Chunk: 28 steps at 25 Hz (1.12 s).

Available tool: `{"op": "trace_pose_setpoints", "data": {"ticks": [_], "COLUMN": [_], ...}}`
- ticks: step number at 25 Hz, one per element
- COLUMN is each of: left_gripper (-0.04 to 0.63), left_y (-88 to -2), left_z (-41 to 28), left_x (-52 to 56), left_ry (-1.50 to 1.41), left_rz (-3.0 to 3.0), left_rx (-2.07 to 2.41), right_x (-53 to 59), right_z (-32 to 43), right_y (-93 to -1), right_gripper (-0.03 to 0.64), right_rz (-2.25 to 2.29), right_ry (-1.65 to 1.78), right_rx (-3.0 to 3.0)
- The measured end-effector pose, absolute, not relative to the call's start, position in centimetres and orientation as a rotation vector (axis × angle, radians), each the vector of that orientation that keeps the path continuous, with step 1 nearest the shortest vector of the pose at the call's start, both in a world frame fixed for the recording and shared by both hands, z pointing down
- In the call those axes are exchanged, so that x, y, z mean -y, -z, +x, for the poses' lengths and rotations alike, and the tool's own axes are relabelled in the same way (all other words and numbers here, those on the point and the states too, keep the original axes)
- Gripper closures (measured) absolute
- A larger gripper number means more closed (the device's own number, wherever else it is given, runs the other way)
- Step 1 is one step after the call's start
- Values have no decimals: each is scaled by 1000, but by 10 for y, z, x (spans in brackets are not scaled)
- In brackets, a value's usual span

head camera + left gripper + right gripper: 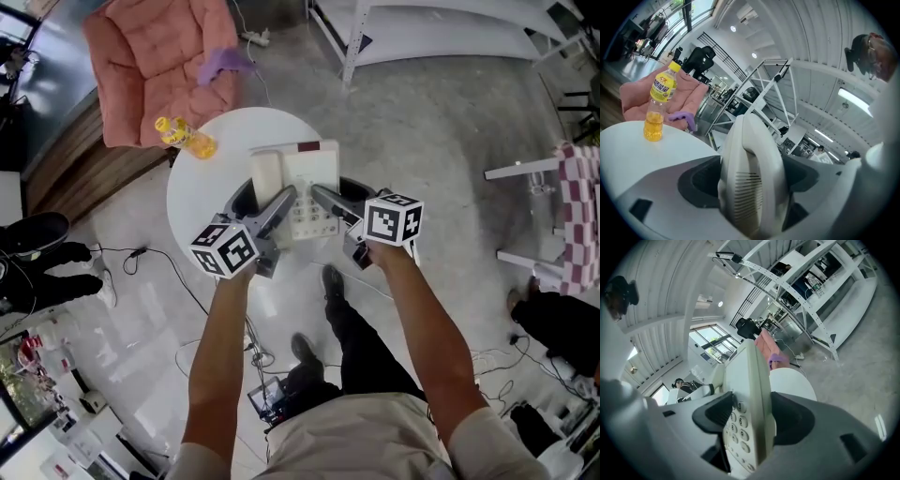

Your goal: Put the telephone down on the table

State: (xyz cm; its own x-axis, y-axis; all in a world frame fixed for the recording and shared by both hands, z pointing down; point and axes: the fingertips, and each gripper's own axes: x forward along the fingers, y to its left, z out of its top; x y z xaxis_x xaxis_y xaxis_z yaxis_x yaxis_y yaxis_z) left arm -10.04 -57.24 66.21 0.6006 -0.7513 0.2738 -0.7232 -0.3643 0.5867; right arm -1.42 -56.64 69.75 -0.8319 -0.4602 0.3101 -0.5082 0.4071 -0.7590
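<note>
A cream desk telephone (298, 183) with its handset (266, 176) on the left side is held over the near part of a round white table (202, 202). My left gripper (264, 214) is shut on the handset side (750, 187). My right gripper (328, 208) is shut on the keypad side (747, 413), with number keys showing between the jaws. Whether the telephone touches the tabletop I cannot tell.
A yellow drink bottle (186, 137) lies on the table's far left, seen as a bottle (659, 103) in the left gripper view. Beyond it stands a pink cushioned chair (155, 56) with a purple object (223, 64). Cables trail on the floor (141, 253). White shelving (441, 28) stands at the back right.
</note>
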Motion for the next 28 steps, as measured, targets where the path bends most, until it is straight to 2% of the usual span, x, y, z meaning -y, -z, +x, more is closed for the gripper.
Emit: {"op": "trace_pose_setpoints", "data": {"ticks": [14, 28], "left_gripper": [193, 193], "left_y": [-741, -784], "left_z": [-106, -110], "left_x": [586, 599], "left_ry": [-40, -67], "left_rz": [2037, 1950], "left_rx": [1154, 1133], "right_x": [579, 592], "right_z": [-21, -24], "right_y": [-772, -803], "right_gripper": [367, 357], "right_rz": [899, 952], "right_ry": [-1485, -1368], "right_rx": [2484, 2398]}}
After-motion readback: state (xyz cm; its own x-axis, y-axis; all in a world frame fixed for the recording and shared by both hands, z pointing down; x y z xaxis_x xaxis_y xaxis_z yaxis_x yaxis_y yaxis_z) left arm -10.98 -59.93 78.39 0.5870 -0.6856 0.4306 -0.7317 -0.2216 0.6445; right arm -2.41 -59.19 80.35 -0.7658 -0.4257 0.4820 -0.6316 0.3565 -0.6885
